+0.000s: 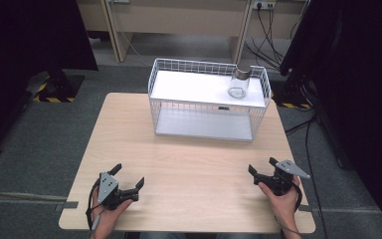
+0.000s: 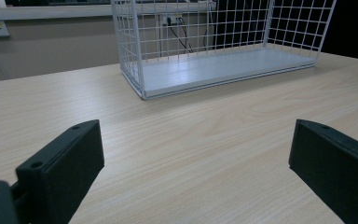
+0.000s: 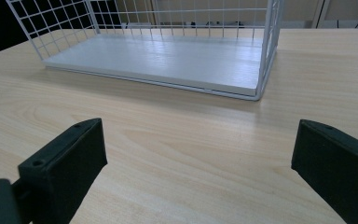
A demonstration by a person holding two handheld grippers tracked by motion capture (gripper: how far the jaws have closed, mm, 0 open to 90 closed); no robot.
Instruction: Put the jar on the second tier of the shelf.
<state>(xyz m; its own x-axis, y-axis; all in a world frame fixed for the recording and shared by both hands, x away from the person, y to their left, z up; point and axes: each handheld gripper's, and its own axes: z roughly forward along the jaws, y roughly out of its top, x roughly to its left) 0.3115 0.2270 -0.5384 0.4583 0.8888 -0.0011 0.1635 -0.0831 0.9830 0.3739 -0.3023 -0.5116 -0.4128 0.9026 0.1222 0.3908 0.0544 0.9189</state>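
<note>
A: Where does the glass jar (image 1: 239, 85) stand?

B: On the white upper shelf of the wire rack (image 1: 179, 97), at the far right corner, upright with a dark lid on top. Its long axis runs straight up, so a gripper would most likely meet it from the side, across its round body.

A: And the rack itself?

B: At the far middle of the table (image 1: 194, 169), its long side running left to right, with an open lower shelf facing the near edge.

A: Which gripper is nearer the jar?

B: The right gripper (image 1: 263, 167), I judge. It rests at the near right of the table, and the jar lies far from it and slightly left, well apart and raised on the shelf. The left gripper (image 1: 128, 176) sits at the near left, so the jar lies far and well to the right of it, a longer diagonal reach.

A: Are they holding anything?

B: No. Both sets of jaws stand wide apart over bare wood. In the left gripper view the left gripper (image 2: 193, 158) points at the rack's left end; in the right gripper view the right gripper (image 3: 196, 161) points at its right end.
</note>
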